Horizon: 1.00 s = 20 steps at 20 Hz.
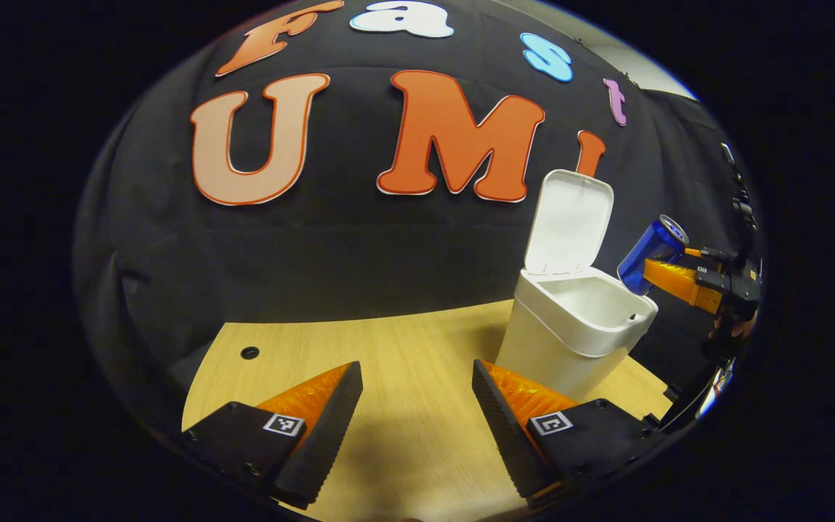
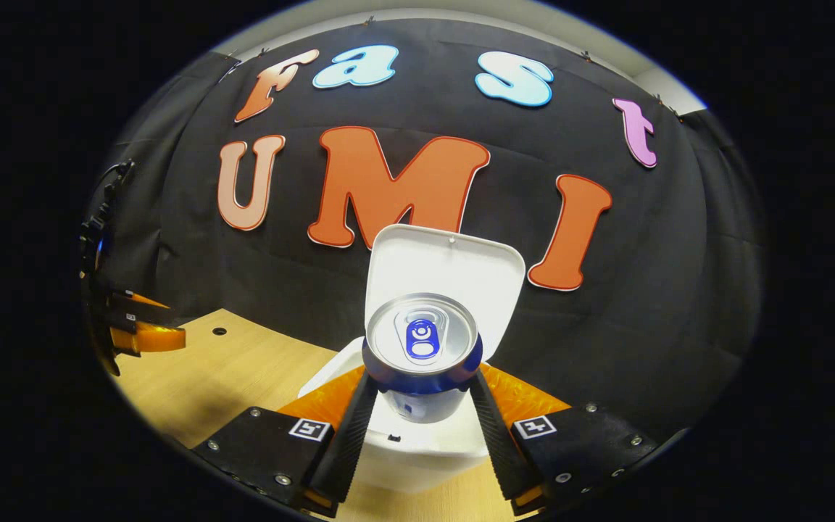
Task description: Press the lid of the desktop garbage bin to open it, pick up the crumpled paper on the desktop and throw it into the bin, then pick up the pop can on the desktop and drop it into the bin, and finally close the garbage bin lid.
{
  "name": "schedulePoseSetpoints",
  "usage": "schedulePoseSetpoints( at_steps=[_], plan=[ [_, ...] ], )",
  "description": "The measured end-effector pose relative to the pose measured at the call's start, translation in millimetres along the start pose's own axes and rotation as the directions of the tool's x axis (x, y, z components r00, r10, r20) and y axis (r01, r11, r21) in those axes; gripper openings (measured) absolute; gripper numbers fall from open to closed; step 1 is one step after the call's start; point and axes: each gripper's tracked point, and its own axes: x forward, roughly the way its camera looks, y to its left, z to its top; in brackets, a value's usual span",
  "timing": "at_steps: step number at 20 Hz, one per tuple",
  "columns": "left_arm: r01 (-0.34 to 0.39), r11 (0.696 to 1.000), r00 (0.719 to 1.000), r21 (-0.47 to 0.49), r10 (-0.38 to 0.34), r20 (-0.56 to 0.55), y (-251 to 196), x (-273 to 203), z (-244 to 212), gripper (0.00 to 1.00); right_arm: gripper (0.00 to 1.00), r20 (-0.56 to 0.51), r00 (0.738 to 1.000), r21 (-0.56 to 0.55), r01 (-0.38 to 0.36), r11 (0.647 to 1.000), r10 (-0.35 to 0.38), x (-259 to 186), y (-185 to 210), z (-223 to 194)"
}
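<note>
I have the pop can clamped between the jaws of the right gripper, tilted and held just above the bin at its open mouth — placed so it should fall straight in once I let go. The lid stands upright behind the opening, out of the way. My left gripper waits beside the bin over the table, jaws apart and empty — probably free for closing the lid.

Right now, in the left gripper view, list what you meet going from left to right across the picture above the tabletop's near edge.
Small hole in the table → left gripper, open → white bin with raised lid → blue pop can → right gripper holding it.
</note>
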Motion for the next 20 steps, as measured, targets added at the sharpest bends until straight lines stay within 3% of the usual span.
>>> schedulePoseSetpoints(
  at_steps=[11, 16, 20],
  plan=[
    [-0.229, 0.966, 0.973, -0.118, 0.223, -0.063, 77, -54, -53, 0.97, 0.77, -0.090, 0.995, -0.031, -0.055, 0.998, 0.052, 41, 23, -28],
    [-0.291, 0.943, 0.956, -0.161, 0.280, -0.089, 96, -72, -67, 0.97, 0.80, -0.108, 0.992, -0.028, -0.064, 0.998, 0.060, 50, 26, -35],
    [-0.301, 0.937, 0.953, -0.178, 0.287, -0.099, 101, -73, -74, 0.97, 0.83, -0.095, 0.994, -0.026, -0.058, 0.998, 0.056, 52, 22, -26]
  ],
)
